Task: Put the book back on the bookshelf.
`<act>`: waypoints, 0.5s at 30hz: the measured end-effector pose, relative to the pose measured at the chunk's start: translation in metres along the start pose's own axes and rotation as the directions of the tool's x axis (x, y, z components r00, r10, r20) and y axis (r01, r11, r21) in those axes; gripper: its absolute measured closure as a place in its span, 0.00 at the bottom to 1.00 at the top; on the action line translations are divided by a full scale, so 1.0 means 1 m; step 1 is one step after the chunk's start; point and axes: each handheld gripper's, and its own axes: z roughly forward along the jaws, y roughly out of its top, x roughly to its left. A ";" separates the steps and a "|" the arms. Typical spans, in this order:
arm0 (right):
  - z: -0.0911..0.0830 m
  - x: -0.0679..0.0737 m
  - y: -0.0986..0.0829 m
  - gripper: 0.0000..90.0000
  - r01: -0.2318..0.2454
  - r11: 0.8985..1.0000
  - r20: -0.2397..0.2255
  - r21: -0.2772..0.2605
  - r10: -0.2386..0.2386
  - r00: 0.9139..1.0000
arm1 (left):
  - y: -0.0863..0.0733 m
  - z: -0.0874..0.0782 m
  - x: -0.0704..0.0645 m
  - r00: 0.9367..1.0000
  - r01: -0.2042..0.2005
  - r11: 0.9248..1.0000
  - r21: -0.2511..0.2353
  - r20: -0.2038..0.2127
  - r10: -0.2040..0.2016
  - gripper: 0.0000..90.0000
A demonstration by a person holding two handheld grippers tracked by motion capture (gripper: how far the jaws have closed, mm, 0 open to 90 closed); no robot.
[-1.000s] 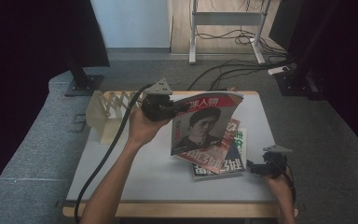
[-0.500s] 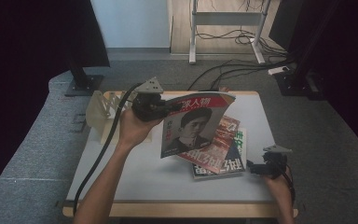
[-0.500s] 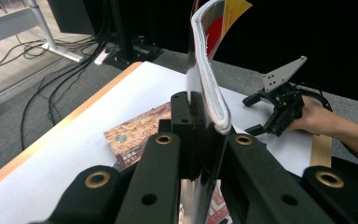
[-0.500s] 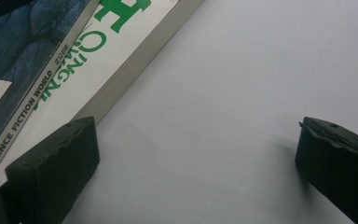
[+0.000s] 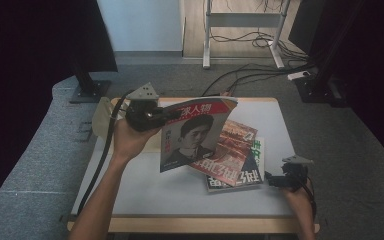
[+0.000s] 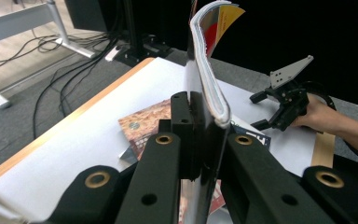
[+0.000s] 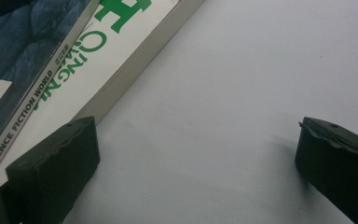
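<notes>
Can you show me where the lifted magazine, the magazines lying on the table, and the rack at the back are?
lifted magazine (image 5: 196, 132), high view, front cover.
magazines lying on the table (image 5: 240, 172), high view, top cover.
rack (image 5: 101, 111), high view, pale side.

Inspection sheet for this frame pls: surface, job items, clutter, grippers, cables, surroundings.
Surface: white table top, wooden edge.
Job's things: portrait magazine lifted off the table, held upright by its edge; two magazines lie overlapped below it.
Clutter: pale rack at the table's far left, partly hidden.
Grippers: left gripper, jaws shut on the portrait magazine; right gripper, jaws open over bare table beside the green-lettered magazine.
Cables: black cable trails along the left forearm; loose floor cables behind the table.
Surroundings: grey carpet, metal stand legs.
</notes>
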 end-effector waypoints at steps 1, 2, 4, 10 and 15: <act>0.000 0.000 0.000 0.00 0.000 1.000 0.000 0.000 0.000 1.000 | -0.001 -0.002 0.001 1.000 0.003 1.000 -0.001 -0.004 -0.003 0.97; 0.000 0.000 0.000 0.00 0.000 1.000 0.000 0.000 0.000 1.000 | -0.002 -0.005 0.002 1.000 0.006 1.000 -0.001 -0.008 -0.006 0.97; 0.000 0.000 0.000 0.00 0.000 1.000 0.000 0.000 0.000 1.000 | -0.004 -0.010 0.004 1.000 0.011 1.000 -0.001 -0.016 -0.011 0.97; 0.000 0.000 0.000 0.00 -0.002 1.000 -0.001 0.001 0.002 1.000 | -0.010 -0.024 0.008 0.999 0.025 1.000 0.000 -0.048 -0.025 0.97; 0.000 0.000 0.000 0.00 -0.002 1.000 -0.001 0.001 0.002 1.000 | -0.016 -0.036 0.013 0.996 0.045 0.999 -0.001 -0.073 -0.045 0.97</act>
